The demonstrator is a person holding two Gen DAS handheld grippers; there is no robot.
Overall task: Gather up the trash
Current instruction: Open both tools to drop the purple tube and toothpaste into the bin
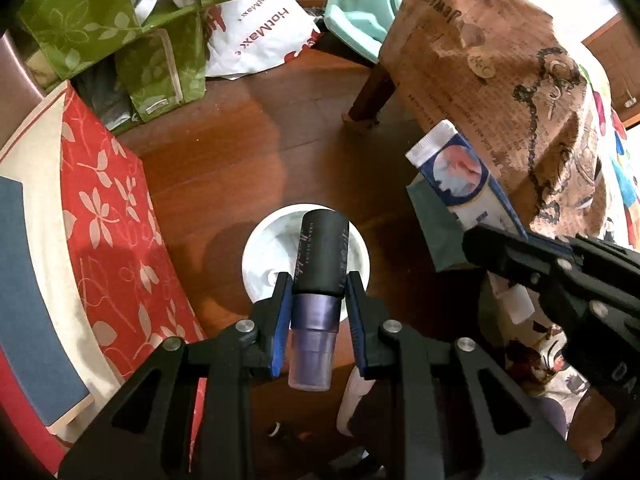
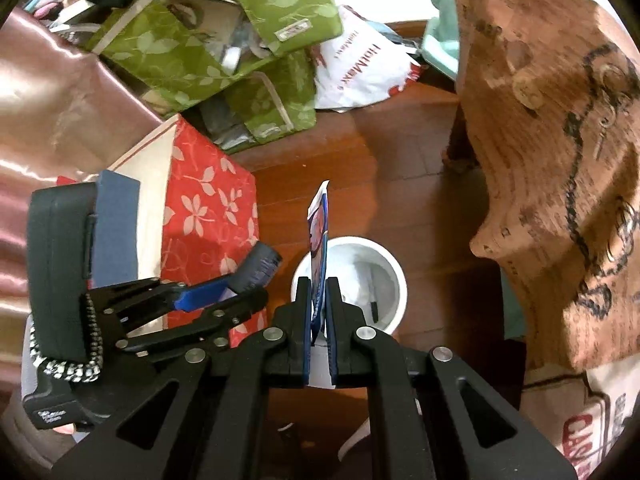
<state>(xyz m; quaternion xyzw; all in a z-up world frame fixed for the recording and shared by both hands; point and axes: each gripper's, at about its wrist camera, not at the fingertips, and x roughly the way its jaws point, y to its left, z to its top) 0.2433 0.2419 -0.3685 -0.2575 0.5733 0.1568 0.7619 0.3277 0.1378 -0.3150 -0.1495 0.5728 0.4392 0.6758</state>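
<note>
We hold a black-capped purple bottle pinched in our left gripper, directly above the white bin on the wooden floor. Our right gripper is pressed together on a flat blue-and-white tube over the same bin. A red floral box stands left, green leaf-print bags and a white plastic bag farther off, and a brown printed cloth hangs right.
</note>
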